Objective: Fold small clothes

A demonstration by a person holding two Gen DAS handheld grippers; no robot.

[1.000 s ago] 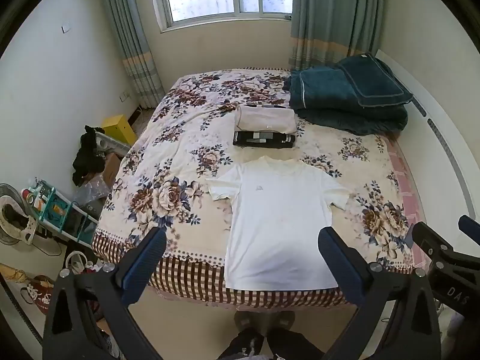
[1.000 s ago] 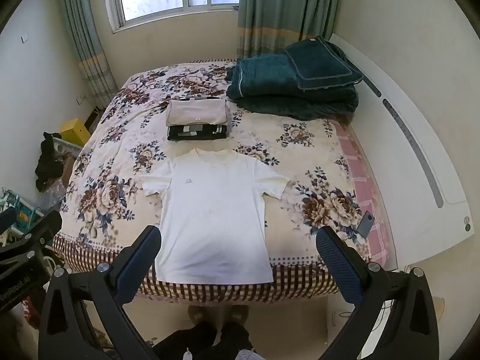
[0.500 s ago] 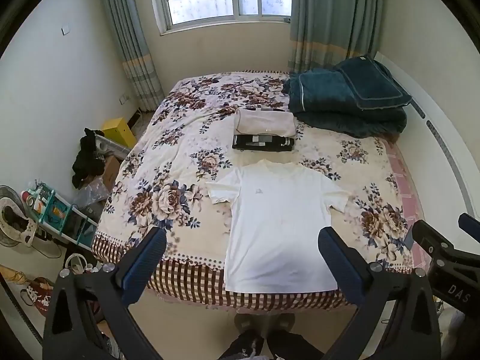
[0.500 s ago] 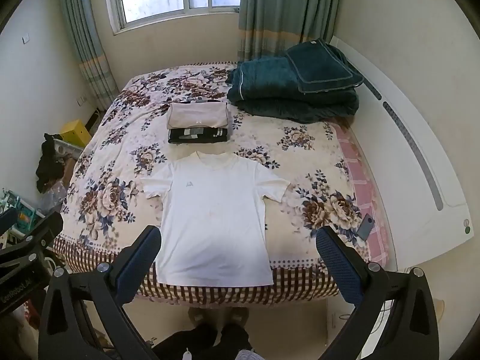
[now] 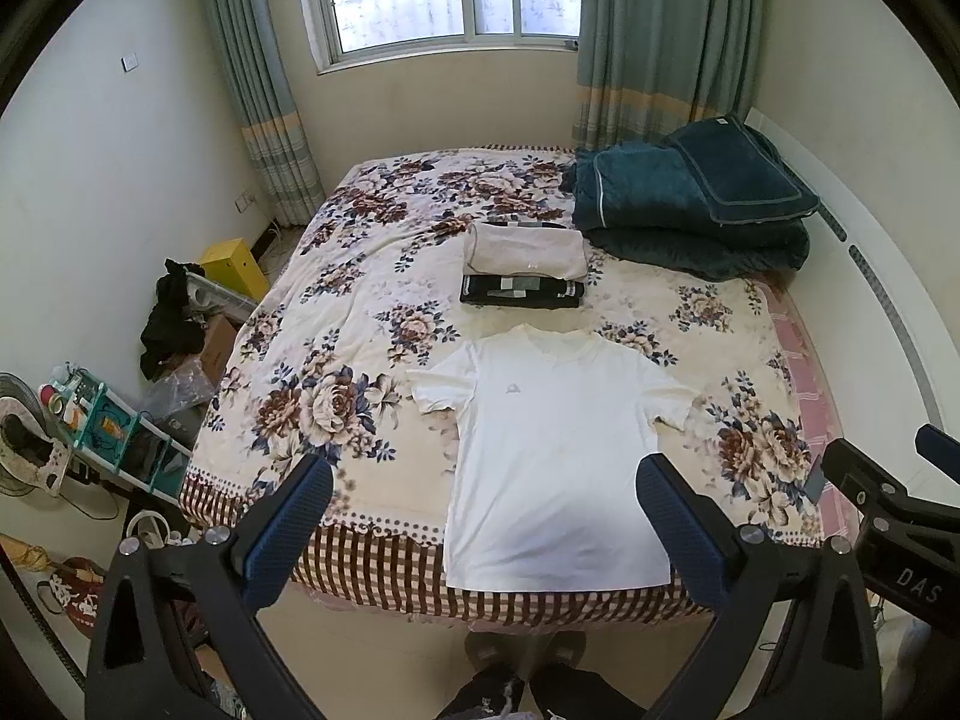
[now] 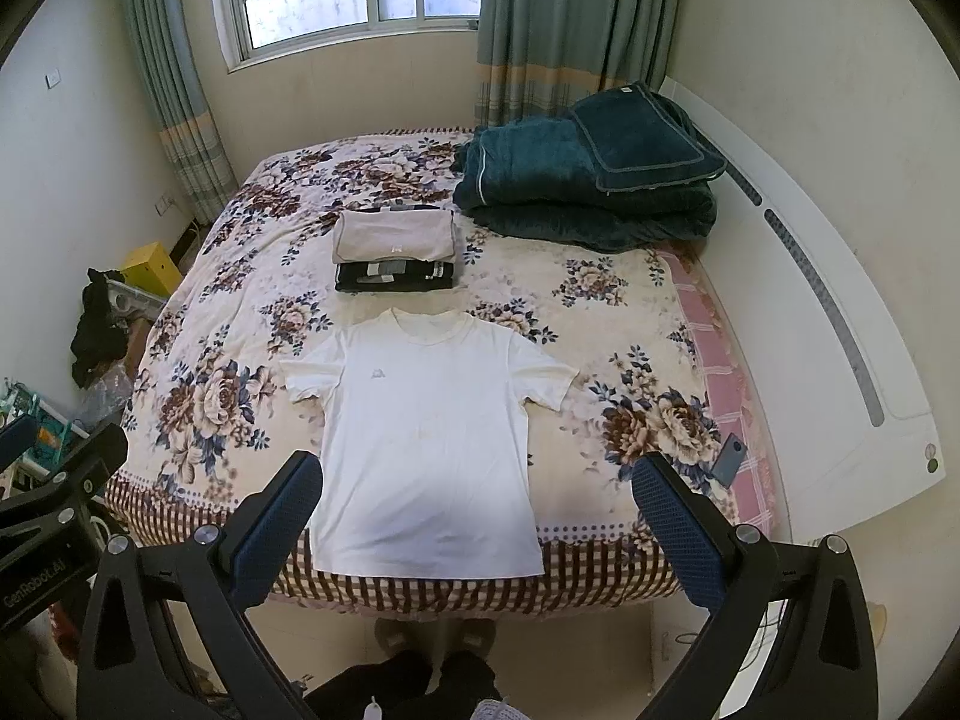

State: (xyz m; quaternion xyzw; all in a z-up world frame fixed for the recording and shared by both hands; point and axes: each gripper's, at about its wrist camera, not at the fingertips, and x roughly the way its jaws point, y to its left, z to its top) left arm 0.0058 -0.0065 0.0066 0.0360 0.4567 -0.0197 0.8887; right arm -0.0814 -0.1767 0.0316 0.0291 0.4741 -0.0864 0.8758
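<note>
While lying flat on the bed (image 5: 336,324), white T-shirt (image 5: 555,450) is facing up, left gripper (image 5: 483,531) and right gripper (image 6: 477,525) hovering above, fingers spread wide, holding nothing.

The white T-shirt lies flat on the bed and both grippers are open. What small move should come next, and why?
Probably lower the left gripper to the white T-shirt's left sleeve: the shirt lies unfolded and both grippers hang open above it, holding nothing.

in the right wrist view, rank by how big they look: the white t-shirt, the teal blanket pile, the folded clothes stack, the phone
1. white t-shirt and teal blanket pile: look about alike; the pile lies farther from the camera, so I won't rank them.
2. folded clothes stack
3. phone: clearly smallest.
</note>
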